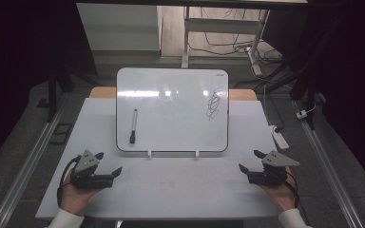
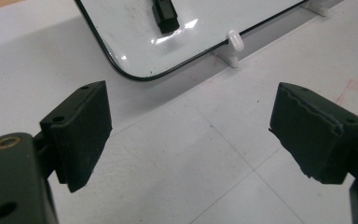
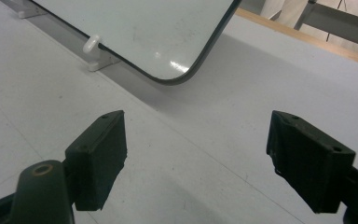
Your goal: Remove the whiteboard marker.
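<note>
A white board (image 1: 171,109) leans on two small white feet at the middle of the table. A black marker (image 1: 133,126) clings to its left side, and its black cap end (image 2: 165,16) appears in the left gripper view. A black scribble (image 1: 213,105) marks the board's right side. My left gripper (image 1: 108,164) rests on the table at the front left, open and holding nothing. At the front right my right gripper (image 1: 251,160) is open too, with nothing between its jaws. The board's lower corners (image 2: 130,72) (image 3: 177,77) lie ahead of each gripper.
The white table sheet (image 1: 171,185) covers a wooden top (image 1: 243,94). A white power strip (image 1: 279,137) lies off the table's right edge. Metal rails run along the floor on both sides. Desk legs and cables (image 1: 228,45) stand beyond the table.
</note>
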Demonstrator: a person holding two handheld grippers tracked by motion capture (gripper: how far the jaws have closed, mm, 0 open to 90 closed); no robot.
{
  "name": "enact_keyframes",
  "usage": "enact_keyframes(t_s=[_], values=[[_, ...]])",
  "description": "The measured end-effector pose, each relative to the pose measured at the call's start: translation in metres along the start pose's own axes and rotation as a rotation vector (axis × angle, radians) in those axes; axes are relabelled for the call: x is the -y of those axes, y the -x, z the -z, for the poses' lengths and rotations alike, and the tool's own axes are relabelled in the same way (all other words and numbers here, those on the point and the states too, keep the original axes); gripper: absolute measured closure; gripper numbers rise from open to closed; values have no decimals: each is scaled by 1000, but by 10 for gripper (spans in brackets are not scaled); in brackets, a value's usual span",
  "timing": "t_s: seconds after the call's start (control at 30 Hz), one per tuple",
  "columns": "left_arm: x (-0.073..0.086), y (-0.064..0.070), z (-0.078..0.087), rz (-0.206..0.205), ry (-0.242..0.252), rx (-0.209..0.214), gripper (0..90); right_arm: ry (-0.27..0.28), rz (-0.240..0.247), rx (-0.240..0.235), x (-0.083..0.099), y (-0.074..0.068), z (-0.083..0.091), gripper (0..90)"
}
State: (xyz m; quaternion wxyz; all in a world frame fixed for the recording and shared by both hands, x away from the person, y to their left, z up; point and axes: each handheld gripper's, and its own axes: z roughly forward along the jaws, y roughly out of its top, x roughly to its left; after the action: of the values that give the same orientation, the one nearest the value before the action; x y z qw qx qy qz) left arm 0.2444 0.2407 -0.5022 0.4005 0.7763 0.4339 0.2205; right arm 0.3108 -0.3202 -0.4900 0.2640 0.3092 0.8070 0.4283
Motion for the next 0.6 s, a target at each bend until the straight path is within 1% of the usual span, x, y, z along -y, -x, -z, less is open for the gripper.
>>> enact_keyframes(t_s=[0.17,0.3,0.4,0.43,0.6], values=[[-1,0,-2,-1,-7,-4,135,-5,-1,11,1,1,0,212],[-1,0,-3,-1,-18,-13,145,-27,1,11,6,2,-4,211],[-1,-1,-3,3,-18,-14,148,-25,0,11,6,2,-4,212],[-1,-1,-3,5,-16,-12,150,-20,-8,7,6,2,-4,214],[-1,-2,-5,8,-19,-11,153,-17,-17,6,7,2,-6,217]])
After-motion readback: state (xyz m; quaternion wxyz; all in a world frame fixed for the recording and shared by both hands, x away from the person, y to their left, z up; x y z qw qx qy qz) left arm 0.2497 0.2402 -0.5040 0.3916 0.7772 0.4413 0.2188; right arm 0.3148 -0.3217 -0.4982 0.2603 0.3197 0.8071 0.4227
